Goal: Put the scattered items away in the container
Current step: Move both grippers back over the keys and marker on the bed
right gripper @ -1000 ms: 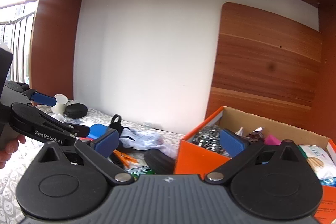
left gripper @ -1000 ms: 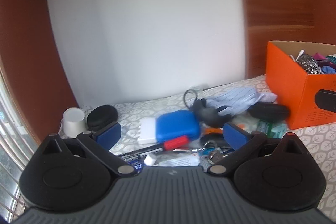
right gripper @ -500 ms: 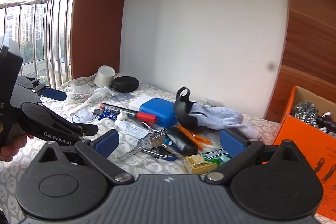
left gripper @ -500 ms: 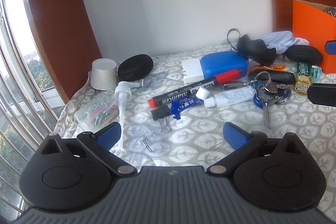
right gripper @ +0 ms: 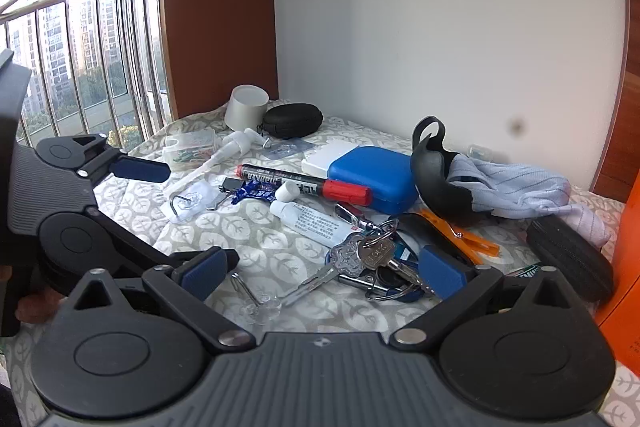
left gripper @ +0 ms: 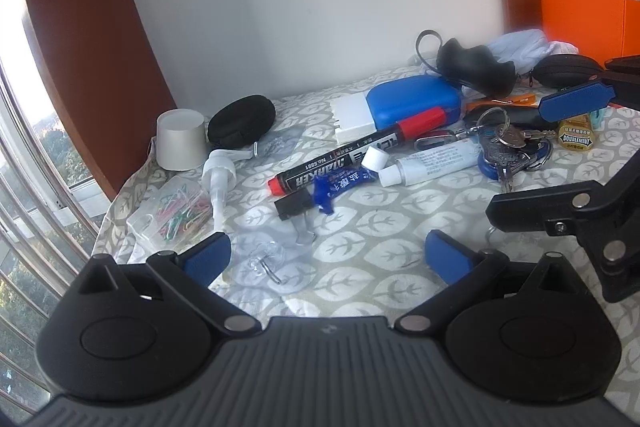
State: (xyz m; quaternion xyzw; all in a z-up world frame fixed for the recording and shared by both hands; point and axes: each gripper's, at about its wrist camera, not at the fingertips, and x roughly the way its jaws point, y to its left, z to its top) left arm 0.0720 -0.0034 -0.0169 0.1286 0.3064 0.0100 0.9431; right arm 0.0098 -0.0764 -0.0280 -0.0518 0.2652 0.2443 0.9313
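Orange cardboard box [left gripper: 580, 11] stands at the right edge of the leaf-print cloth [left gripper: 360, 219]; the scattered items lie over its middle. Both the left gripper [left gripper: 326, 257] and the right gripper [right gripper: 326, 269] hover with fingers spread, empty. The bunch of keys [right gripper: 370, 259] lies nearest the right gripper: better to pinch the ring, not the loose blades.

Grey cloth [left gripper: 360, 251] with white leaf pattern, black marker [left gripper: 360, 155] with red cap, blue case [left gripper: 416, 99], orange box [left gripper: 580, 15], orange clothespin [right gripper: 460, 235], multicoloured paper clips [left gripper: 180, 211], pale blue striped cloth [right gripper: 516, 187], white cup [left gripper: 180, 139], black zip pouch [left gripper: 242, 119], blue pads [left gripper: 206, 259] on black hand-held gripper [left gripper: 326, 259].
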